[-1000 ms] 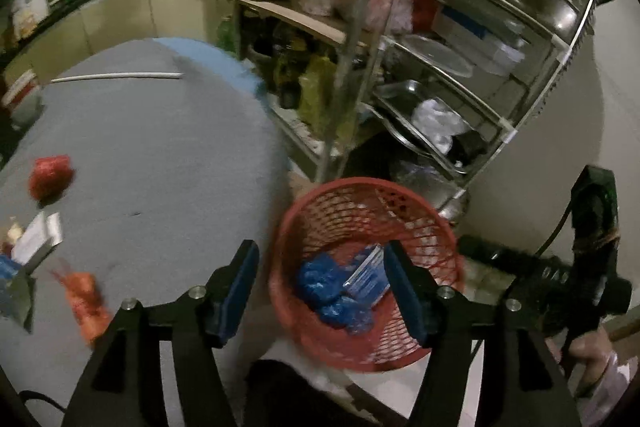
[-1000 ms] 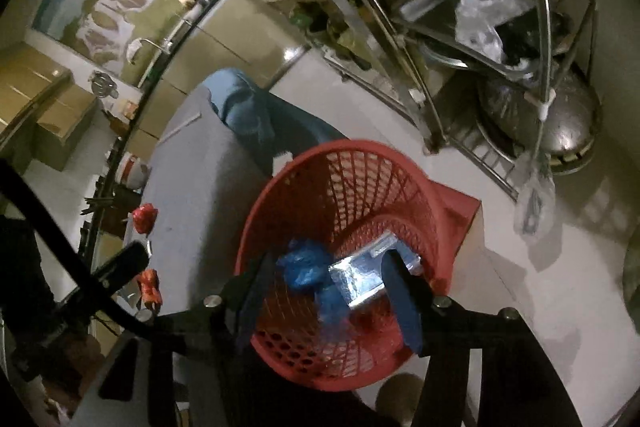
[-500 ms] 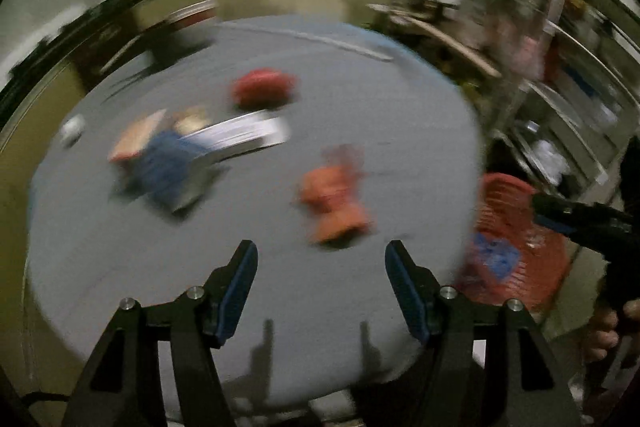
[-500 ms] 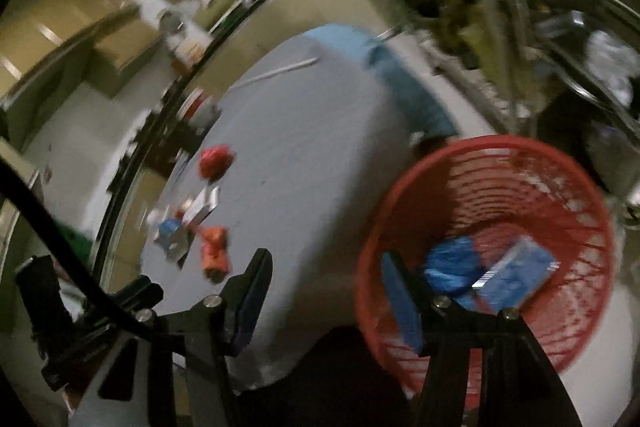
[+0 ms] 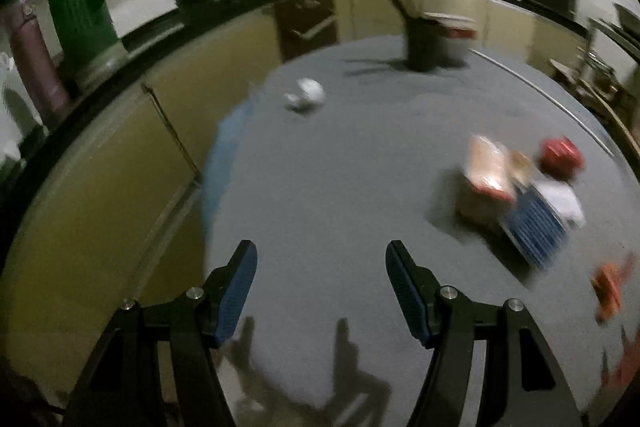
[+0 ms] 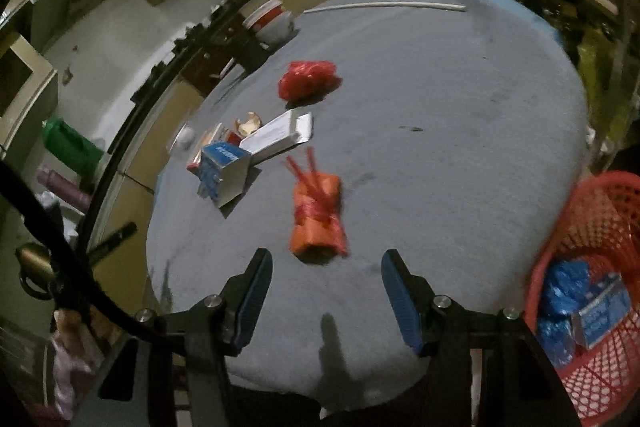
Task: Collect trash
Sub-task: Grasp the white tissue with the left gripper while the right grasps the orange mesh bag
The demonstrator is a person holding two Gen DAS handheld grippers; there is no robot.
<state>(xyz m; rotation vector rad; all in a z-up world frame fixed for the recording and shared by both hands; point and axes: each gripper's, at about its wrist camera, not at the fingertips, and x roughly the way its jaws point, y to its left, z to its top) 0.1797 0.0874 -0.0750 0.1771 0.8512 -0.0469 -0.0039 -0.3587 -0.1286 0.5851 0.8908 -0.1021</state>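
Orange bag (image 6: 319,217) just ahead of our right claw (image 6: 326,293), spread for grab; left claw (image 5: 321,293) spread, empty, over surface (image 6: 440,131).

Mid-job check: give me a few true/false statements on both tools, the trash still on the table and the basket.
1. The right tool is open and empty. True.
2. The left tool holds the white paper ball. False: it is open; the ball lies far ahead on the grey table.
3. The red basket is empty. False: blue trash lies inside.
4. The orange bag lies on the table just ahead of the right tool. True.
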